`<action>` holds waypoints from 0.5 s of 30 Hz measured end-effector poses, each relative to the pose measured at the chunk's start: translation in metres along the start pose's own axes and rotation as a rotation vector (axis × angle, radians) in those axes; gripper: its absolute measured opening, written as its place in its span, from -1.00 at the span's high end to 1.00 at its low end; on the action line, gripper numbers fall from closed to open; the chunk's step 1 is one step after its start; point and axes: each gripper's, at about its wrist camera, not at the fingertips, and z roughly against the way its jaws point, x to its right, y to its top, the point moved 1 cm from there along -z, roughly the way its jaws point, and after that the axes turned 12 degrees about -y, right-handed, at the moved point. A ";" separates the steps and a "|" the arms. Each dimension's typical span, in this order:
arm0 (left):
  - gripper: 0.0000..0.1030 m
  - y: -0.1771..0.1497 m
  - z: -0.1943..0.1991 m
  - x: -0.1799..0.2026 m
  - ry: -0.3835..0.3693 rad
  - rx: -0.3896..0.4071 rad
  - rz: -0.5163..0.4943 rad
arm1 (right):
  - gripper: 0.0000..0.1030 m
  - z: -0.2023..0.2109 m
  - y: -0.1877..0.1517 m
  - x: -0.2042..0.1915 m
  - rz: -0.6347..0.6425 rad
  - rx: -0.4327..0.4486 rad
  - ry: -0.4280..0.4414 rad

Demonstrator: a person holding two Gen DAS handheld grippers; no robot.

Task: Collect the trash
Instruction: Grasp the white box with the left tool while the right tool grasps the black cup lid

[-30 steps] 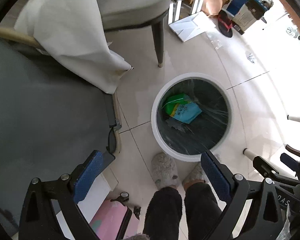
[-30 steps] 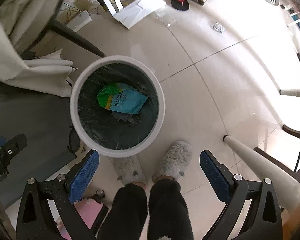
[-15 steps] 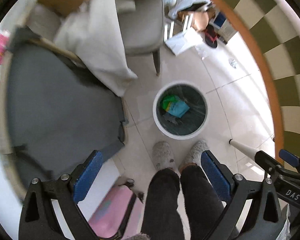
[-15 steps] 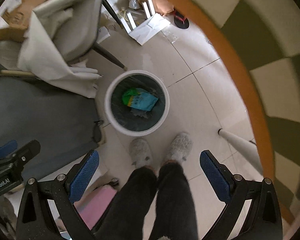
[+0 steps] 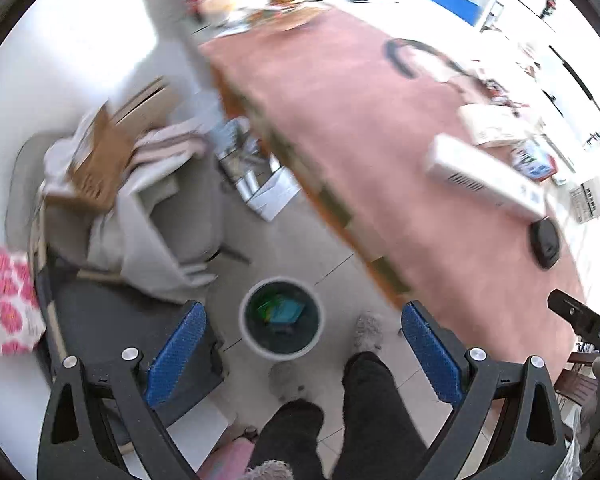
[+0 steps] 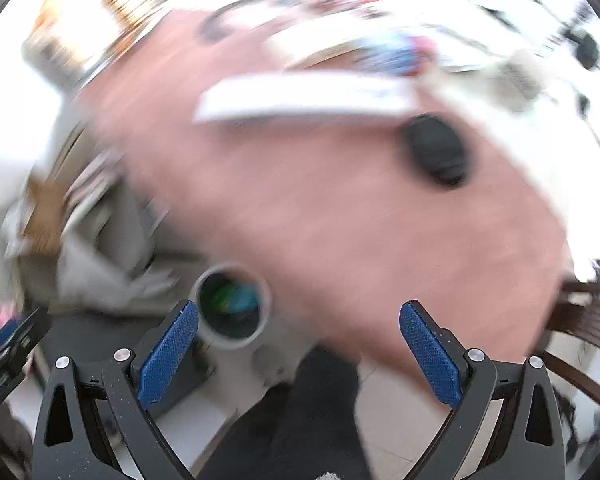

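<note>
Both claws have swung up from the bin (image 5: 282, 318) to the pink table (image 5: 380, 152), left gripper (image 5: 302, 354) and right gripper (image 6: 298, 354) spread and empty, near a long white box (image 5: 486, 178) that looks light and stiff, best pinched across its middle.

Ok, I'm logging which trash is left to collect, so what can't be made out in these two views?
- Right wrist view: motion blur smears the white box and the black object on the table.
- Both views: bin contents too small to identify.
- Left wrist view: far table clutter blurred; right hand-held gripper cut off by the edge.
</note>
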 end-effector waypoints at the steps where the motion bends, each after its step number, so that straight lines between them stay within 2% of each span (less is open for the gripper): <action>1: -0.95 0.010 -0.007 0.015 -0.001 -0.013 -0.009 | -0.98 -0.010 0.016 0.019 -0.031 -0.008 -0.026; 5: -0.95 0.048 -0.053 0.068 0.010 -0.089 0.003 | -0.98 -0.054 0.069 0.066 -0.079 -0.058 -0.086; 9: -0.95 0.075 -0.097 0.108 -0.010 -0.181 0.077 | -0.98 -0.103 0.105 0.085 -0.078 -0.152 -0.058; 12: -0.95 0.090 -0.124 0.117 -0.053 -0.242 0.177 | -0.98 -0.129 0.123 0.078 -0.050 -0.180 -0.039; 15: -0.93 0.099 -0.143 0.116 -0.131 -0.287 0.329 | -0.93 -0.143 0.132 0.068 -0.027 -0.181 -0.022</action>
